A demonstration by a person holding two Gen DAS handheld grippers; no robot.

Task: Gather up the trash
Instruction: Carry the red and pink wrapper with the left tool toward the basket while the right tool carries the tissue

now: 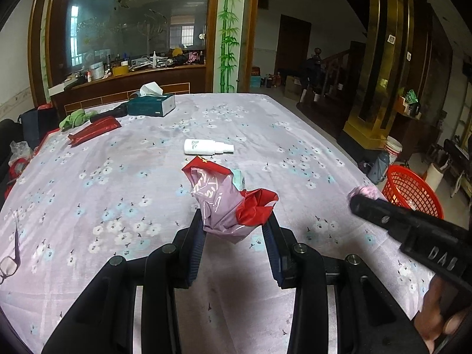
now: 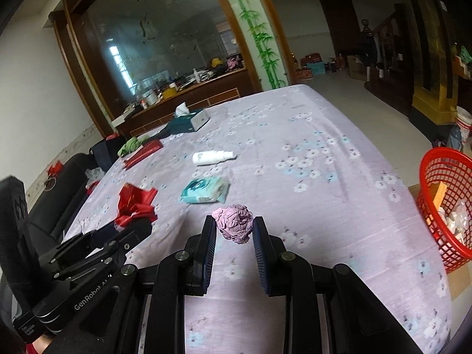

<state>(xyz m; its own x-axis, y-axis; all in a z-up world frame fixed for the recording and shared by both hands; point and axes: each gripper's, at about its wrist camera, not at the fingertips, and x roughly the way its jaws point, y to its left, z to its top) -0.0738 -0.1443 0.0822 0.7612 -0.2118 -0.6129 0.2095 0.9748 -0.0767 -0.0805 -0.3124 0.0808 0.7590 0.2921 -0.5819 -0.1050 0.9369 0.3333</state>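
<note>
2 grippers are in your hands, and both are loaded. Your left gripper (image 1: pixel 234 224) pinches a crumpled red-and-pink wrapper (image 1: pixel 227 197) between its fingers; the wrapper sticks up and forward from the pads, clear above the tablecloth (image 1: pixel 295 135). Your right gripper (image 2: pixel 234 230) is clamped on a crumpled pink paper ball (image 2: pixel 234 224), held at the fingertips with the ball bulging out past them. In the left wrist view that same ball shows as a pink tuft at the tip of your right gripper, at the table's right edge, with the red mesh basket (image 1: pixel 413 191) just beyond it on the floor. From the right wrist view the basket stands off the right side of the table, tilted toward you, with bits of paper and packaging already inside.

Further out on the floral lilac cloth, a teal tissue pack (image 2: pixel 205 190) lies flat just ahead of your right gripper, partly hidden behind the wrapper in the left view. A white spray bottle (image 1: pixel 208 147) lies on its side near the middle of the table. Toward the far left corner you have a red flat packet (image 1: pixel 94 131), a green crumpled cloth (image 1: pixel 75 119) just beside it, and a teal tissue box (image 1: pixel 152 104) with a white tissue standing out of its top. A pair of glasses (image 1: pixel 10 261) rests at the near left edge.
</note>
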